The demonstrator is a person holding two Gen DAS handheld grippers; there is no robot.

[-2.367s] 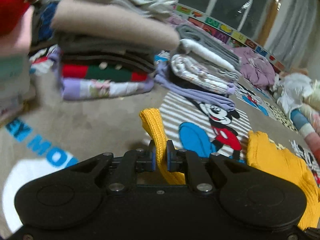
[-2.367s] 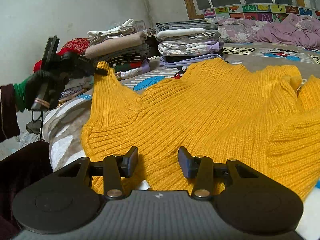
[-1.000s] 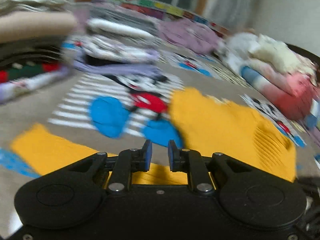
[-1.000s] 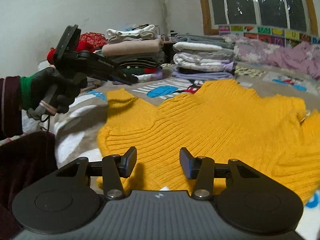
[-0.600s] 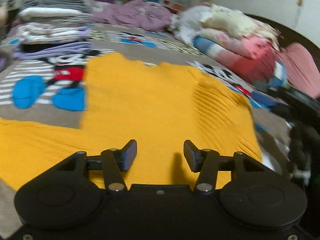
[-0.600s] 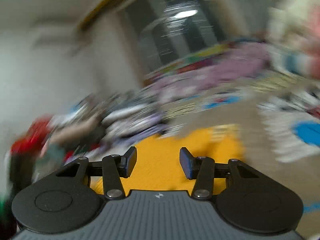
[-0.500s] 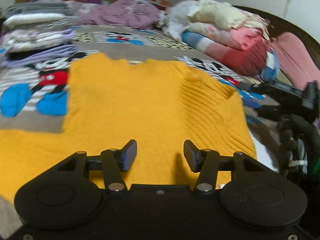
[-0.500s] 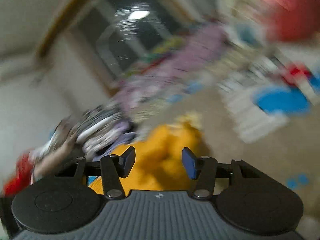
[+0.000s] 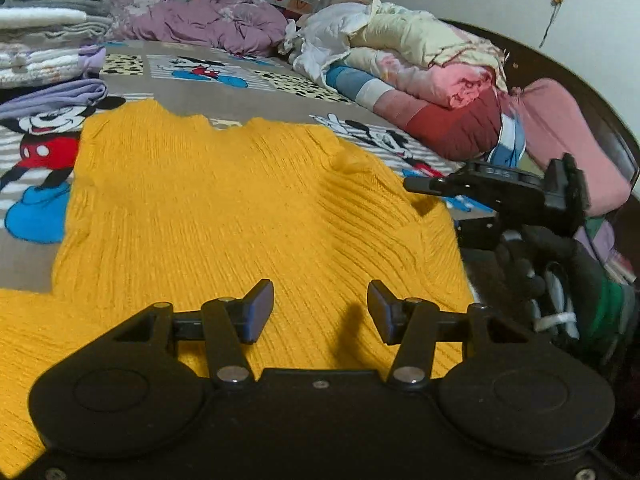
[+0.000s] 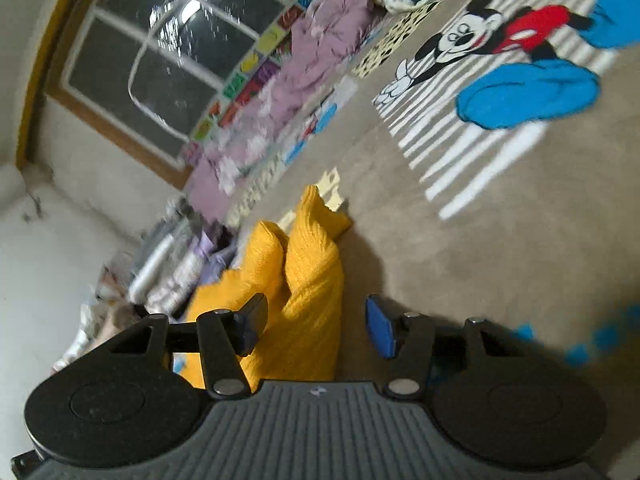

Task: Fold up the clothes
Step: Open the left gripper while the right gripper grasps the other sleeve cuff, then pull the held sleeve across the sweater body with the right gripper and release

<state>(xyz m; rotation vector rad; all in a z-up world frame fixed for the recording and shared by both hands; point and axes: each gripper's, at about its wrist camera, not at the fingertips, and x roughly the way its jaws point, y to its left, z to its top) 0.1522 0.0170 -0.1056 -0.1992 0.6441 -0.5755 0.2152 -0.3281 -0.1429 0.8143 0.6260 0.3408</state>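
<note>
Left wrist view shows the left gripper [image 9: 320,312] with its jaws spread wide and holding nothing, poised low over the yellow knit sweater [image 9: 224,208]; a couple of seconds ago those same jaws were pinched on a yellow sleeve held up off the bed, so the sleeve has been let go and now lies out to the left, level with the body of the garment. The sweater is spread mostly flat on the Mickey Mouse bedspread [image 9: 208,88], ribbed hem nearest the camera and neckline toward the far side, with folded stacks [image 9: 48,52] beyond its upper left and a heap of loose bedding [image 9: 420,64] to the upper right. At the right edge of this view the right gripper [image 9: 496,188], held in a dark gloved hand [image 9: 548,264], sits just off the sweater's right side. Right wrist view is sharply tilted where a second ago it looked level across the whole garment: the right gripper [image 10: 316,320] has swung over to the other sleeve [image 10: 308,280], which lies bunched in two ridges, and its jaws are spread with the ribbed cloth between them but not gripped. Taken together, the change reads as one sleeve laid out and released and attention shifting to the opposite one; whether that sleeve is about to be straightened or folded inward, the pictures do not settle.
</note>
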